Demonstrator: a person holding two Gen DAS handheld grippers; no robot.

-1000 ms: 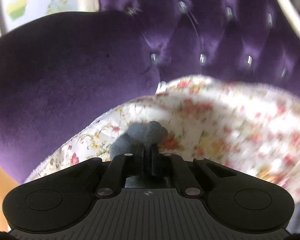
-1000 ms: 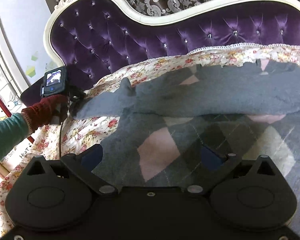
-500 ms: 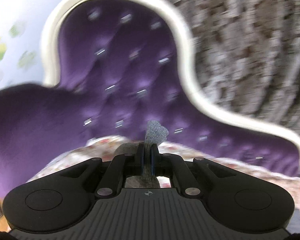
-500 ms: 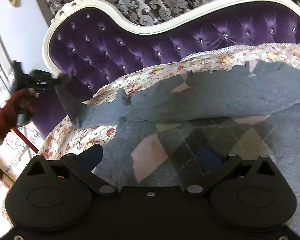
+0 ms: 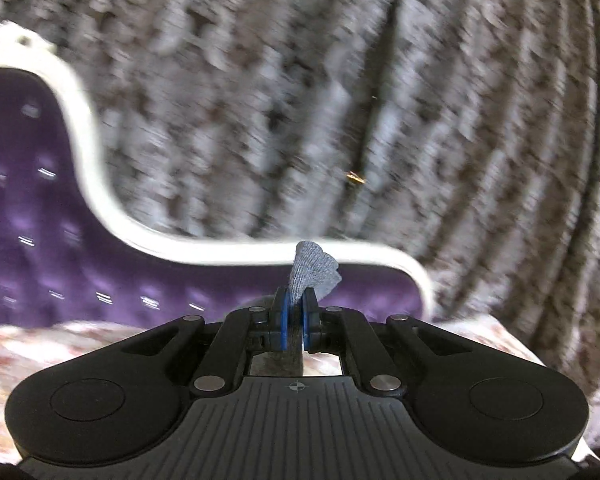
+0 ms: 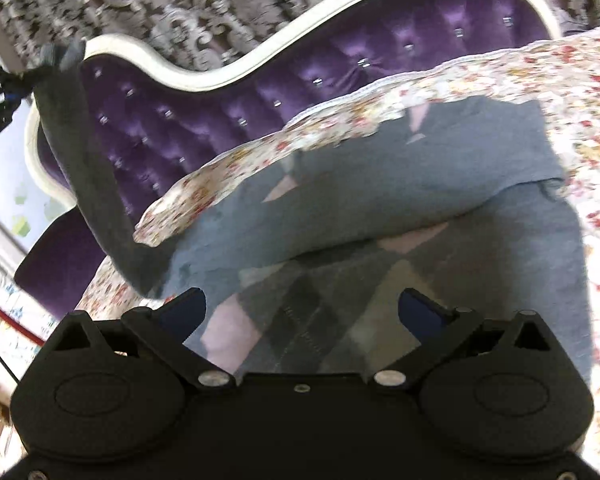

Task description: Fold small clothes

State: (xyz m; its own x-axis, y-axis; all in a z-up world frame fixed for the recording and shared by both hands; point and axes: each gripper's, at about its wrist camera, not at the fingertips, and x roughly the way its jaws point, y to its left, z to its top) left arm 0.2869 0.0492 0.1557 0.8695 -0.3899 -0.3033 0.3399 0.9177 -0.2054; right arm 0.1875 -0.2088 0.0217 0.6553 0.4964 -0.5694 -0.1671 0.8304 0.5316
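Sweater [image 6: 380,200] spread on bedspread [image 6: 580,92] over sofa [image 6: 340,68], curtain [image 6: 160,8] behind; sleeve [image 6: 88,168] drawn up left to left tool [image 5: 294,312], pinched; right tool [image 6: 302,312] spread wide above sweater's near part

A purple tufted sofa back [image 6: 340,76] is seen, studded with small shiny buttons and edged by a curving white frame [image 6: 236,68]. The seat is covered by a floral cloth [image 6: 580,92] in red and yellow on white. Behind, grey-brown damask curtains [image 5: 340,100] are hung in folds, blurred in the left view. A pale wall [image 6: 4,184] is glimpsed at far left.
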